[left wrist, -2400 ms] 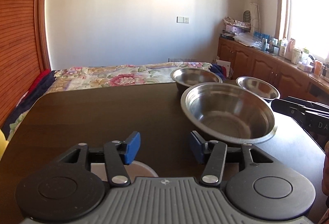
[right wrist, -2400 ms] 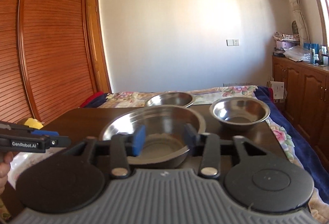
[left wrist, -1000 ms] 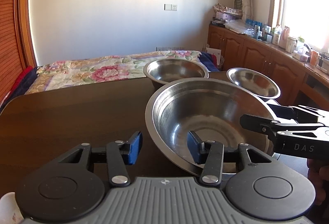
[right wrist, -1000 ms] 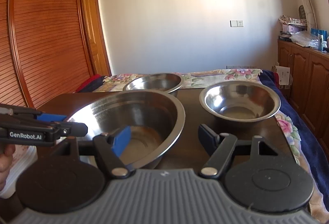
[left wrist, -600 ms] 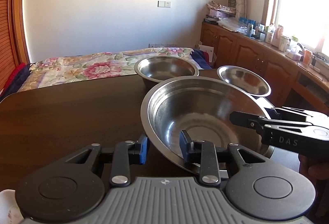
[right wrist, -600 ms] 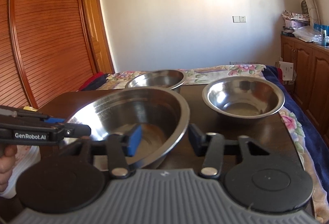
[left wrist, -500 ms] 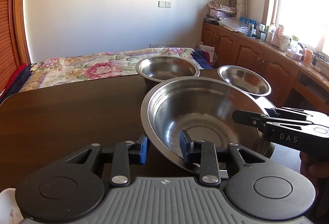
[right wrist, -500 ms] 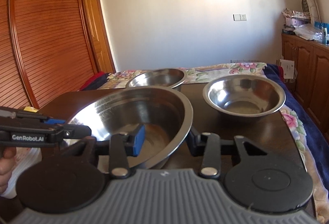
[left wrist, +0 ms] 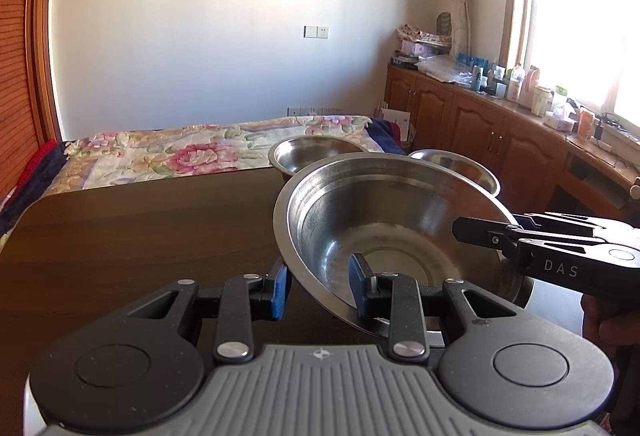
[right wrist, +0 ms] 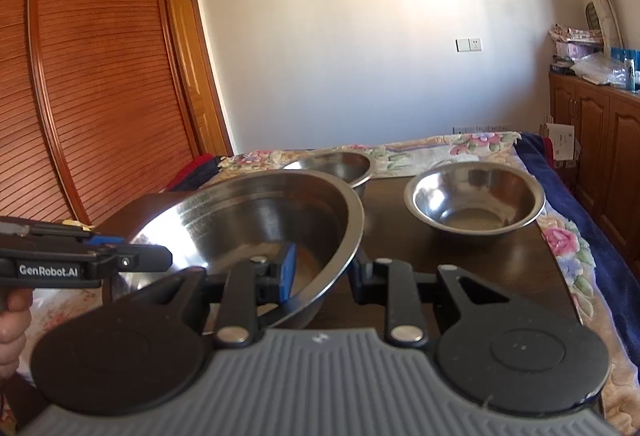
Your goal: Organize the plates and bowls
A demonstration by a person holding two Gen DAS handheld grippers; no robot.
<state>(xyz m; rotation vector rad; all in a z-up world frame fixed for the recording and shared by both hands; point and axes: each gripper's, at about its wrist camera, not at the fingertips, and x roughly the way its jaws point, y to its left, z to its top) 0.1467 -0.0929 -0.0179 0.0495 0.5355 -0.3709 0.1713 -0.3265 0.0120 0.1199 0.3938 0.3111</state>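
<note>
A large steel bowl (left wrist: 384, 211) is held above the dark wooden table (left wrist: 140, 236), gripped on both sides. My left gripper (left wrist: 318, 286) is shut on its near-left rim. My right gripper (right wrist: 322, 276) is shut on its right rim; the same bowl (right wrist: 256, 220) fills the middle of the right wrist view. Two smaller steel bowls stand behind: one at the table's far edge (left wrist: 316, 153) (right wrist: 336, 163), one to the right (left wrist: 460, 165) (right wrist: 474, 197). Each gripper shows from the side in the other's view, the right (left wrist: 560, 252) and the left (right wrist: 80, 264).
A bed with a flowered cover (left wrist: 180, 155) lies past the table's far edge. Wooden cabinets (left wrist: 500, 143) with bottles run along the right wall under the window. A slatted wooden wardrobe (right wrist: 80, 95) stands on the left.
Both grippers have closed on the large bowl's rim and lifted it; it now hides more of the two smaller bowls behind.
</note>
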